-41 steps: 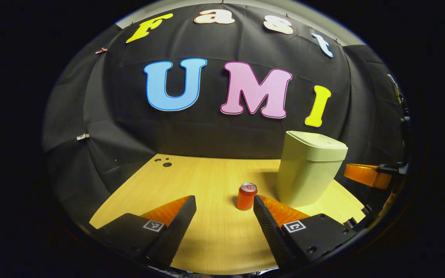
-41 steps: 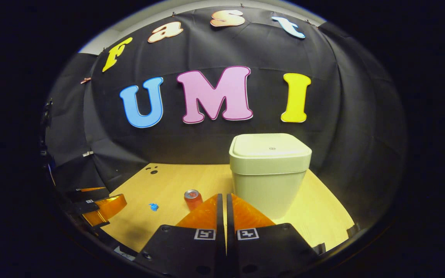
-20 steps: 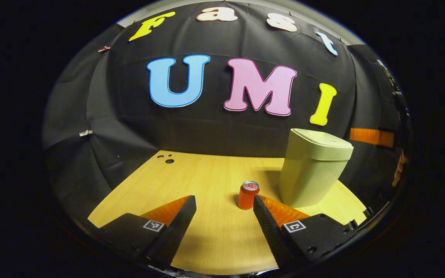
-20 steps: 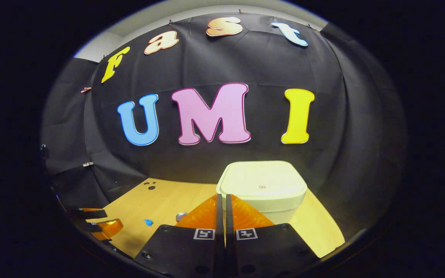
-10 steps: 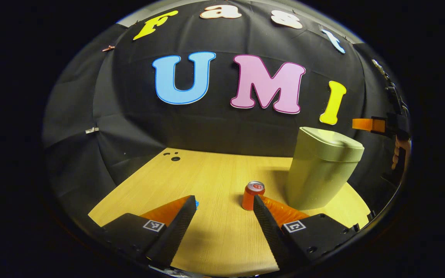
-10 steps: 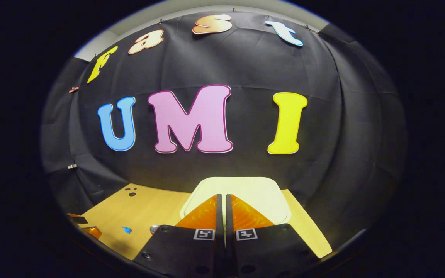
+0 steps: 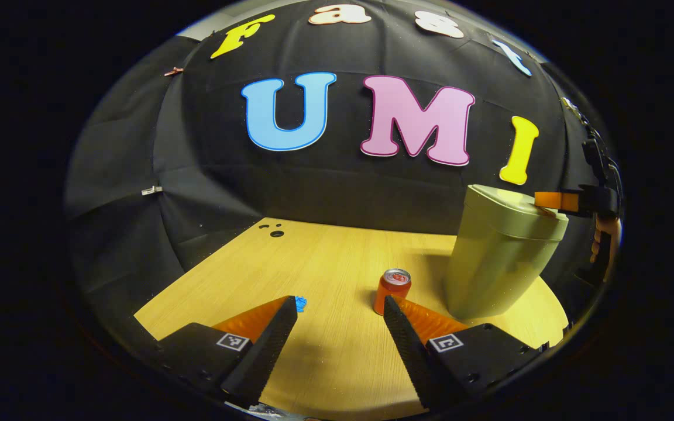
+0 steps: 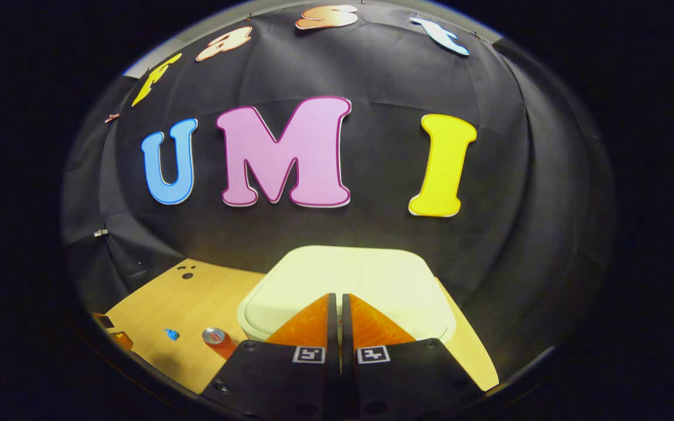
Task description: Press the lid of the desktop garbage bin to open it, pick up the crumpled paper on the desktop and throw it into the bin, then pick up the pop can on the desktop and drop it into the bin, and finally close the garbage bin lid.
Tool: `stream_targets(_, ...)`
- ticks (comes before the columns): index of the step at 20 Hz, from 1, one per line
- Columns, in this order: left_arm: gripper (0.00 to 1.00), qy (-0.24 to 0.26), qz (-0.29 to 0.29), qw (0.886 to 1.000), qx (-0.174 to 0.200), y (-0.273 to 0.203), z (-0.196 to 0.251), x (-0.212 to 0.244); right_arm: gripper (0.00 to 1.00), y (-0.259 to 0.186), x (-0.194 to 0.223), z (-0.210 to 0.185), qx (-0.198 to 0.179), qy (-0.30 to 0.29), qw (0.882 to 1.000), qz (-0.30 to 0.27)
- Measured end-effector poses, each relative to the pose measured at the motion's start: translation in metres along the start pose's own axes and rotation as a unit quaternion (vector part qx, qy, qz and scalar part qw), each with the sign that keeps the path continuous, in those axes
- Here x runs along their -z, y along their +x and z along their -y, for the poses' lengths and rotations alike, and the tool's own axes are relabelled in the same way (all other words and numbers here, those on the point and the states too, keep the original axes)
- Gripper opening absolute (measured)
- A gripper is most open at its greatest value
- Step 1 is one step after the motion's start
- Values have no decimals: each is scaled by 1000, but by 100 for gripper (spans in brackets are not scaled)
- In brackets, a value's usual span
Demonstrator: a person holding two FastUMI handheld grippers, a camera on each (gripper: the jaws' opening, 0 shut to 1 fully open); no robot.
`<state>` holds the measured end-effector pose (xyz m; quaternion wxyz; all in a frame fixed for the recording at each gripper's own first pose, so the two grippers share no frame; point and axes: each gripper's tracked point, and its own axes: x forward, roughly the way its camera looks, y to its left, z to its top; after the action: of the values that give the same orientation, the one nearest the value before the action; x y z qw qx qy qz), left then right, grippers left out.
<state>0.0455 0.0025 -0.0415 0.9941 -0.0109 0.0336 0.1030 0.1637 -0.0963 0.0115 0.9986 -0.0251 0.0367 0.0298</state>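
My right claw has its fingers pressed together with nothing between them, and the tips sit right over the bin's lid, low on it, about the middle of its near half. From the left gripper view I can see that same claw coming in from the right at the top of the bin, tip at the lid surface; whether it's actually touching or just a hair above, I can't tell. The lid looks flat and closed. There's a hand behind that claw at the right edge.

My left claw is spread wide, holding nothing, hanging low over the near part of the bench. The can stands upright just left of the bin, a bit apart from it, and right by the tip of my left claw's right finger. The crumpled paper is a tiny blue scrap on the bench, peeking out at the tip of the left finger, left of the can.

In the right gripper view the can and paper are both down left of the bin, paper farther left.
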Motion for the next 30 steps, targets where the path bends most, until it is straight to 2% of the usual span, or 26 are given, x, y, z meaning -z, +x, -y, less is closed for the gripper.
stream_targets(10, 96, 2, -24, 1000, -5, 2, 13, 20, 5, 0, 7, -1, -4, -28, 1000, 9)
stream_targets(17, 95, 15, -15, 1000, 3, -3, 23, 16, 5, 1, 7, -2, -18, -13, 1000, 15)
stream_targets(18, 98, 16, -14, 1000, 3, -5, 24, 17, 6, 1, 5, -1, -15, -13, 1000, 16)
stream_targets(25, 95, 12, -7, 1000, -3, -15, 20, 15, 5, -2, -4, -4, -24, -18, 999, 10)
stream_targets(30, 95, 8, -1, 1000, 2, -19, 25, 16, 5, -19, -28, -6, -26, -12, 999, 40)
